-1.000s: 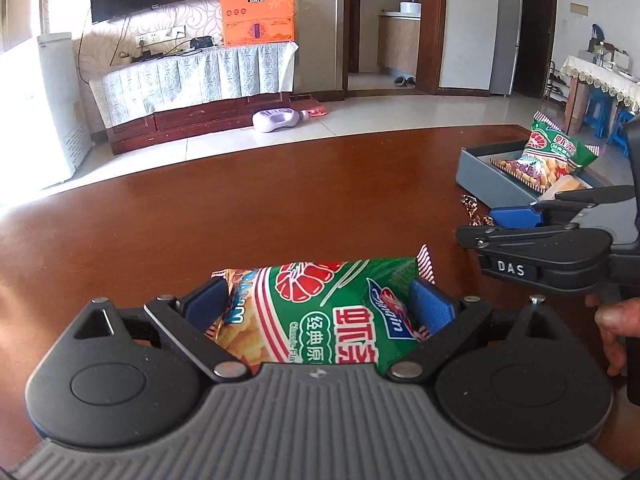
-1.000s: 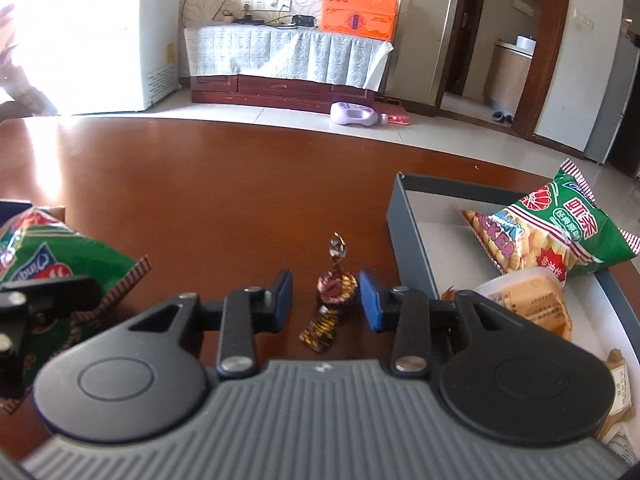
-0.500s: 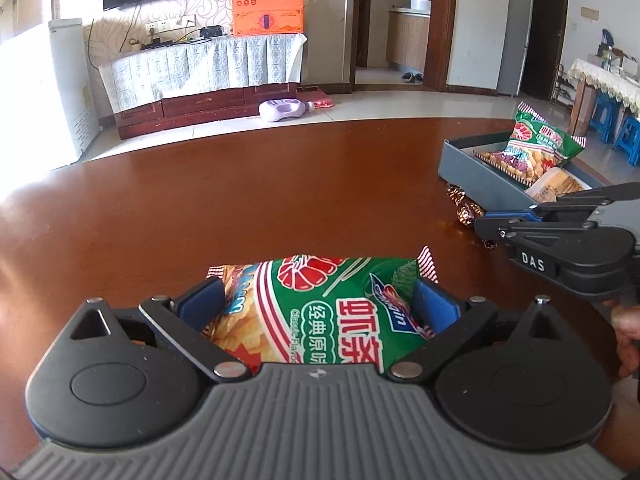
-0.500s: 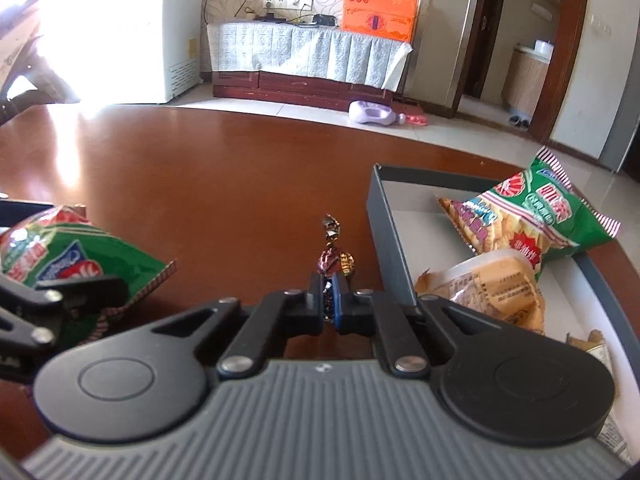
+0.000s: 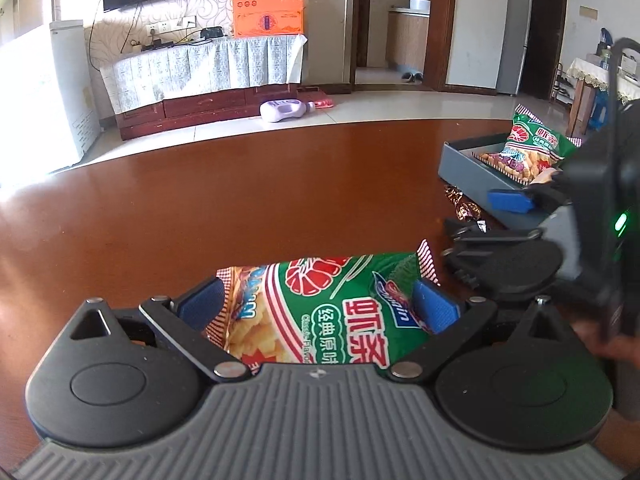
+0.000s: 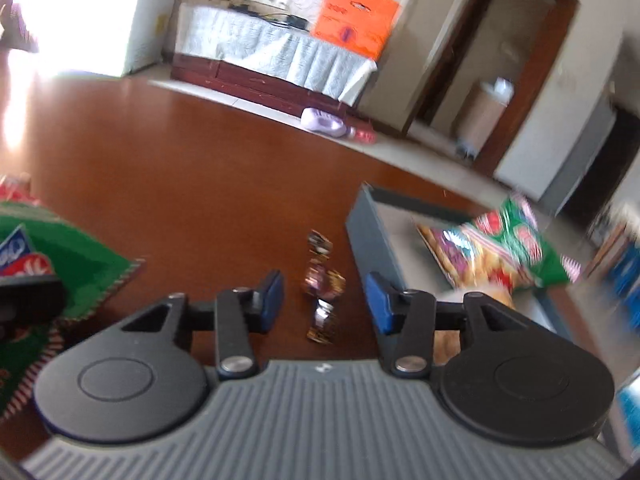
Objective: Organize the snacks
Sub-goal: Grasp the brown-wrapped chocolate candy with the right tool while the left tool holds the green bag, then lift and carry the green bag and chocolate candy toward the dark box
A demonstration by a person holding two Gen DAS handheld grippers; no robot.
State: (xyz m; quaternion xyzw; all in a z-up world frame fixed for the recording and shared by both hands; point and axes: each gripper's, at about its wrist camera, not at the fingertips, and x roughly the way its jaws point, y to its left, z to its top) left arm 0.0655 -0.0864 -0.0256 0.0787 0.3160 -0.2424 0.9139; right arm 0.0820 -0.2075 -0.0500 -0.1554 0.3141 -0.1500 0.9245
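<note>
My left gripper [image 5: 318, 306] is shut on a green shrimp-cracker bag [image 5: 328, 304] just above the brown table; the bag also shows at the left of the right wrist view [image 6: 48, 248]. My right gripper [image 6: 324, 296] is open, its blue fingers either side of a wrapped candy [image 6: 322, 280] that lies on the table. The candy also shows in the left wrist view [image 5: 464, 206]. A grey tray [image 6: 370, 236] to the right holds another green cracker bag [image 6: 500, 248] and a pale packet. The right wrist view is blurred.
The brown table [image 5: 240, 200] stretches ahead to its far edge. The grey tray [image 5: 468, 168] sits at the table's right side. The right gripper's body [image 5: 520, 256] is close to the right of my left gripper. Beyond are a cabinet and an orange box [image 5: 268, 4].
The right gripper shut on the candy half a second ago and has now opened again, leaving it on the table, and it has tilted. The left gripper keeps holding the bag.
</note>
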